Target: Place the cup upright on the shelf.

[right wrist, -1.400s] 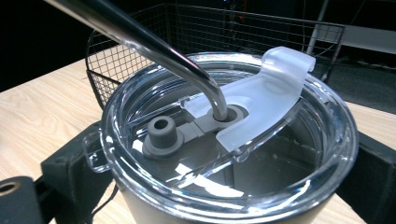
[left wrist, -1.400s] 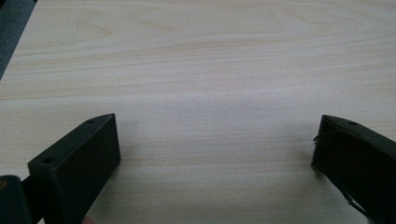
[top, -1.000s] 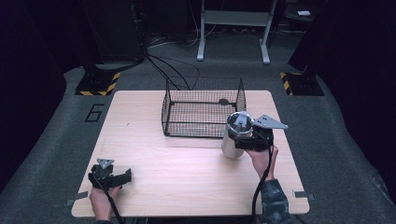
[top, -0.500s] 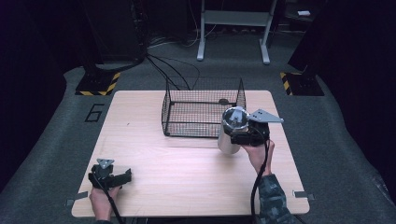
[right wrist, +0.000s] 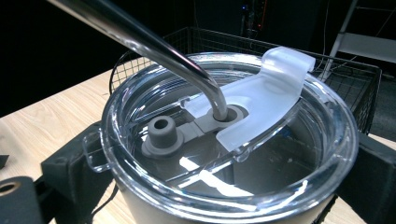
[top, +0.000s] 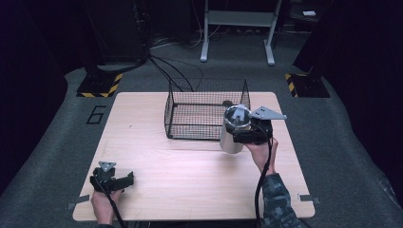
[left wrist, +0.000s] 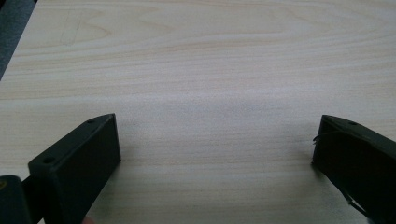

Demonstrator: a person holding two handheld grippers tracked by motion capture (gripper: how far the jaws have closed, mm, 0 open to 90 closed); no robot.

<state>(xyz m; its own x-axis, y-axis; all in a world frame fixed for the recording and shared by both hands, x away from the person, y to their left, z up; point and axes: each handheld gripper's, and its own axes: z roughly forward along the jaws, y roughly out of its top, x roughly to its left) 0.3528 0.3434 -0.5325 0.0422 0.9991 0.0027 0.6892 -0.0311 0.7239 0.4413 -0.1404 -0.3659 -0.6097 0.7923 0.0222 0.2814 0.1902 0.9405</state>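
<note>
A steel tumbler [top: 229, 142] with a clear lid [right wrist: 261, 154] and a bent metal straw [right wrist: 154, 46] is held just off the table at the near right corner of a black wire basket [top: 204, 116]. My right gripper [top: 237, 137] is shut on the tumbler's body just under the lid, and its black jaws press both sides in the right gripper view. My left gripper [top: 126, 179] rests on the table near the front left edge. It is open, with bare wood between its jaws in the left gripper view [left wrist: 217, 149].
The wooden table [top: 157, 156] has free surface across its middle and left. The basket's far rim [right wrist: 355, 79] rises behind the tumbler. Beyond the table lie dark floor, cables and a metal stand [top: 237, 28].
My right gripper has carried the tumbler slightly left and up, closer to the basket's corner. The left gripper has stayed in place.
</note>
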